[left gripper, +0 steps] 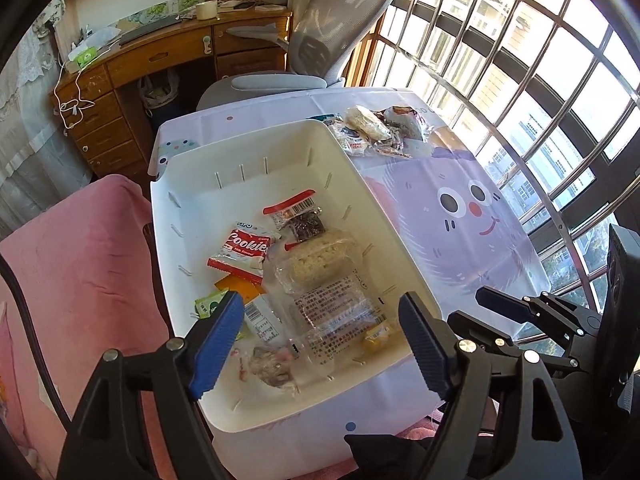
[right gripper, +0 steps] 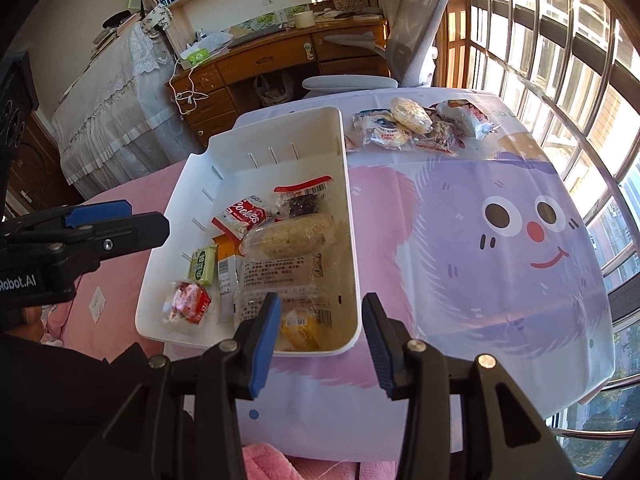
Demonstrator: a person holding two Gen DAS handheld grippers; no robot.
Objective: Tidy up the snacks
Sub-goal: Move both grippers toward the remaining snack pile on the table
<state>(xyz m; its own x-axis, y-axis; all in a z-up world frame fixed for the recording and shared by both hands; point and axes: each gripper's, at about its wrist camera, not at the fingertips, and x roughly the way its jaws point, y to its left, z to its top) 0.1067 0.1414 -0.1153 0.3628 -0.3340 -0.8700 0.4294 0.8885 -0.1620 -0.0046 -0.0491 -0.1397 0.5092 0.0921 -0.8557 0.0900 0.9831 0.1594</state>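
White slotted plastic bin [left gripper: 192, 216], crinkly wrappers [left gripper: 244, 250]

A bin [left gripper: 280, 152] of snack packets [left gripper: 316, 264] sits on the surface [left gripper: 460, 208] ahead of the left jaws; more packets [right gripper: 412, 124], perhaps five, lie beyond the right jaws.

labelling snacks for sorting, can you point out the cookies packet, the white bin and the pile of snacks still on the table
cookies packet [left gripper: 245, 249]: left wrist view, on its red front.
white bin [right gripper: 351, 216]: right wrist view, on its right rim.
pile of snacks [right gripper: 412, 121]: right wrist view, on the round pale cake on top.
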